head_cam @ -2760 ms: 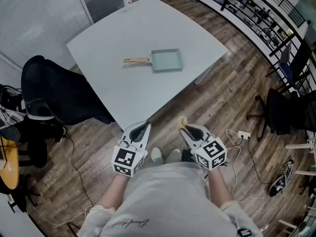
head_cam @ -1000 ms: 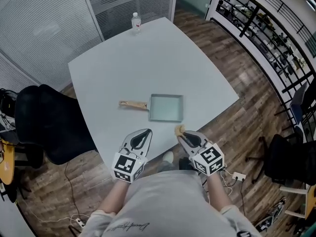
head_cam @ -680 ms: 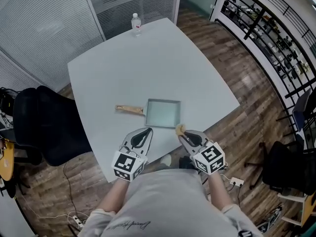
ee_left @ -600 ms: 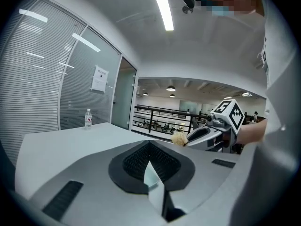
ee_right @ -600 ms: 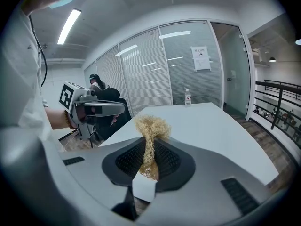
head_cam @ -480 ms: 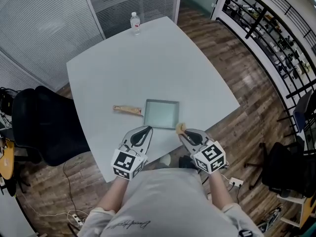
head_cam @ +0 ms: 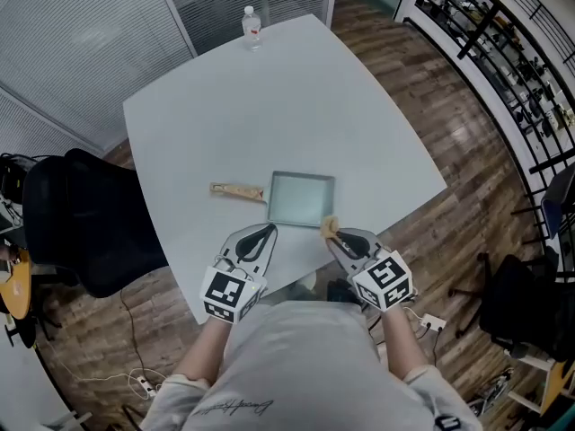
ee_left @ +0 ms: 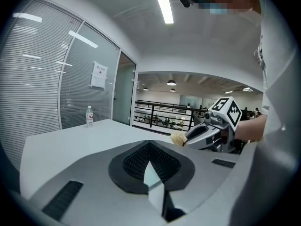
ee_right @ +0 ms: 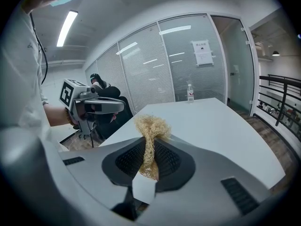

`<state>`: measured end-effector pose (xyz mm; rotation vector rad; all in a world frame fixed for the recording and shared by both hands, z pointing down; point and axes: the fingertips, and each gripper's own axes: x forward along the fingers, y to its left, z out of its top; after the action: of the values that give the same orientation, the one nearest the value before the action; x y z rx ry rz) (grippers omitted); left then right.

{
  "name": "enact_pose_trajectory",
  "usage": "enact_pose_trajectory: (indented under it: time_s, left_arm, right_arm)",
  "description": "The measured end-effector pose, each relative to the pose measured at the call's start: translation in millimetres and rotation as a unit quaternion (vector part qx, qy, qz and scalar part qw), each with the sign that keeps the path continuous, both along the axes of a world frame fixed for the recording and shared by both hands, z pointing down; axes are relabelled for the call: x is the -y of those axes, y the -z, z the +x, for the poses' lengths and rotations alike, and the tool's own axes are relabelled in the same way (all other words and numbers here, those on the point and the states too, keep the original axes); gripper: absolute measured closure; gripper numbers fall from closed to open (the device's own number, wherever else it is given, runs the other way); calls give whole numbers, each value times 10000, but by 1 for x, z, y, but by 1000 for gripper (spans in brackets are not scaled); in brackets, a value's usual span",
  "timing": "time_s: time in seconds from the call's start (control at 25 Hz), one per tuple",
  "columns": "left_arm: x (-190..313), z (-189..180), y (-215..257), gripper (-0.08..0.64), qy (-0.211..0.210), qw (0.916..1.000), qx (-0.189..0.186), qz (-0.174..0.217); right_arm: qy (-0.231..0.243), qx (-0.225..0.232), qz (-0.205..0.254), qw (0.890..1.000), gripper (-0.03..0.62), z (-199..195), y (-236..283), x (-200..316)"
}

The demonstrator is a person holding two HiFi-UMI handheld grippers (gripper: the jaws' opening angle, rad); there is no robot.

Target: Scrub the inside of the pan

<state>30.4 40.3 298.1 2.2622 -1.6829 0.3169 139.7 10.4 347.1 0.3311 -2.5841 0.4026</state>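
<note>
- A person stands at the near edge of a pale worktop (head_cam: 269, 97) with a claw in each hand. A rectangular pan (head_cam: 301, 198) lies flat on the worktop just ahead of both.
- The left claw (head_cam: 263, 233) is closed with nothing between its jaws, and the ribbed black pads meet at the tip.
- The right claw (head_cam: 331, 233) is clamped on a scrubber (ee_right: 151, 128), a straw-coloured tuft of wiry fibre. The tuft is pinched at its waist and frays out beyond the tips.
- The relation that matters: in the head view the scrubber sits just at the pan's near right corner. It is close to the basin but not inside it, so the right claw has the shorter way in.
- The pan's long axis runs across the person's front. Its handle (head_cam: 238, 189) sticks out to the left, which puts it forward of the left claw and nearer that claw than the other. The left claw is judged the likely one to steady it.
- The basin is shallow and square-cornered with low upright walls and a smooth grey-green surface. The handle looks like light wood.
- The worktop is smooth and matte. A small clear bottle (head_cam: 252, 27) stands at its far corner, well apart from the pan, and a dark chair (head_cam: 81, 214) sits beside the worktop's left edge.
</note>
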Motion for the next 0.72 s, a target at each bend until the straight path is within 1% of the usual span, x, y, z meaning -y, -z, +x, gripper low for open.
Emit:
enact_pose_trajectory:
  time_s: [0.24,0.36,0.6,0.72]
  left_arm:
    - [4,-16,-4,549,-71,9999,-10,-89]
    - [7,-24,-4,548,-131,9998,111,-92]
    - [16,-49,-9,548,-431,9983,307,-228]
    - [22,-63,-16,548,-572,9972,366,-305]
  right_arm:
    - [-82,-158,-24,9998,523,-3,-3,1]
    - [-123,-227,-26,9997,523,-5,-4,3]
    - [-144,-378,-60,9992,523,-16,-7,12]
    - [-128,-522,16,9986,523,-22,-12,18]
